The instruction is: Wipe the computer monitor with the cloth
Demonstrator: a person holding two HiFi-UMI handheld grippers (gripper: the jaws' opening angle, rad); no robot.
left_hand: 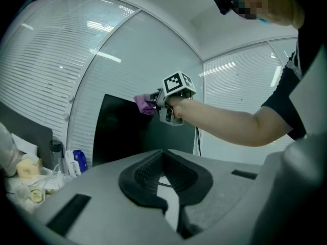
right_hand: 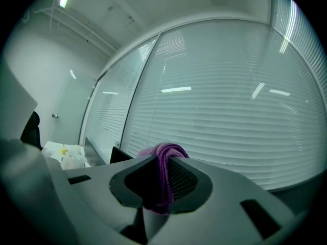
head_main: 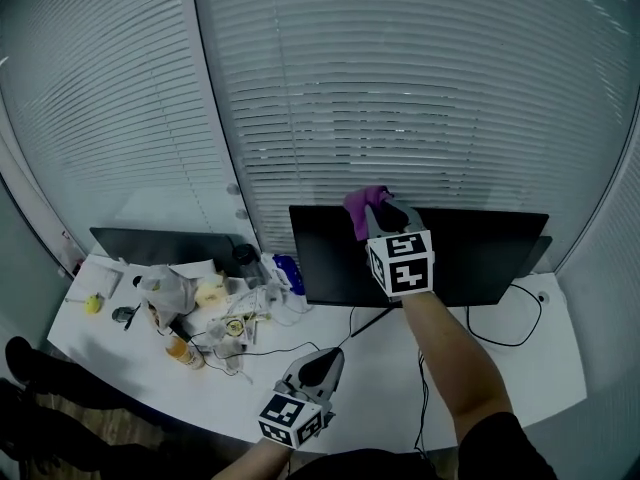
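At the top of the monitor, the cloth is clamped in the right tongs, wiping judged barely begun; the left tongs are closed, empty.

You're in an office: slatted blinds fill the upper frame, and the white desk below holds a monitor at centre, a second monitor at left, and cables.
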